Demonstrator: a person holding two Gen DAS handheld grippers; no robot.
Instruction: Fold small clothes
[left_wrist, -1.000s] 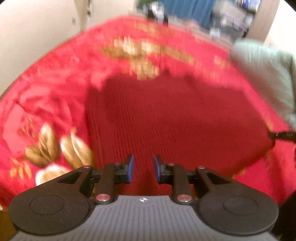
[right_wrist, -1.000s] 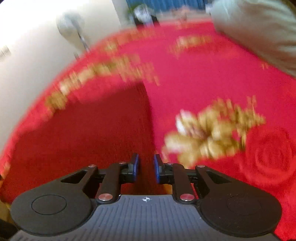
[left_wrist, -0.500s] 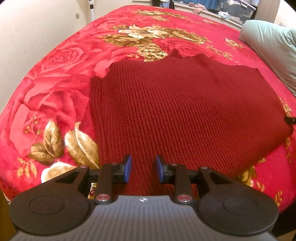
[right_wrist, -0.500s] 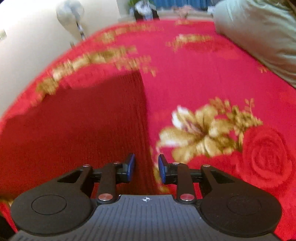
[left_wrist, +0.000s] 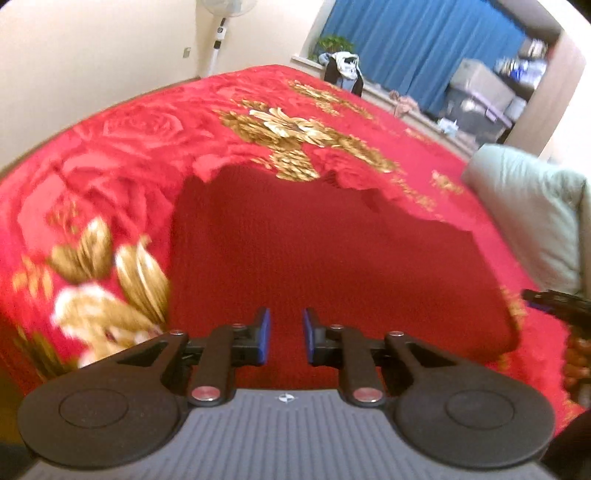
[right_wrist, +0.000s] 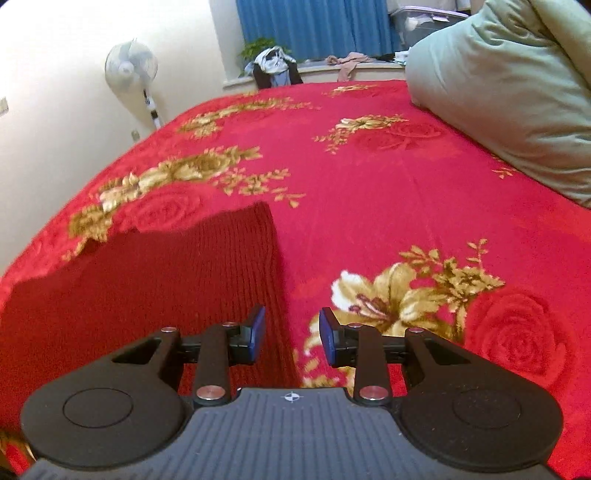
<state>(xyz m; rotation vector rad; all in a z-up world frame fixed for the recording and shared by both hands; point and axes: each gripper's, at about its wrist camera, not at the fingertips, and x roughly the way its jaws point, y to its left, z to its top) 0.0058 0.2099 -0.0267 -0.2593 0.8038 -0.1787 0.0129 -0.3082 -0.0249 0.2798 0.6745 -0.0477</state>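
Dark red knit sweater lies flat on the rose-patterned blanket, near its front edge. Soft, limp, somewhat heavy knit: I judge hem corners the best hold. My left gripper, jaws just narrowed, empty, hovers over the near hem; my right gripper, jaws moderately parted, empty, straddles its side edge.

**No readable text in either view**

No words, brand names or numbers can be read. The only sign is a small white crosshair emblem – a circle cut by a cross – at the lower centre of each view, on the grey ribbed housing.
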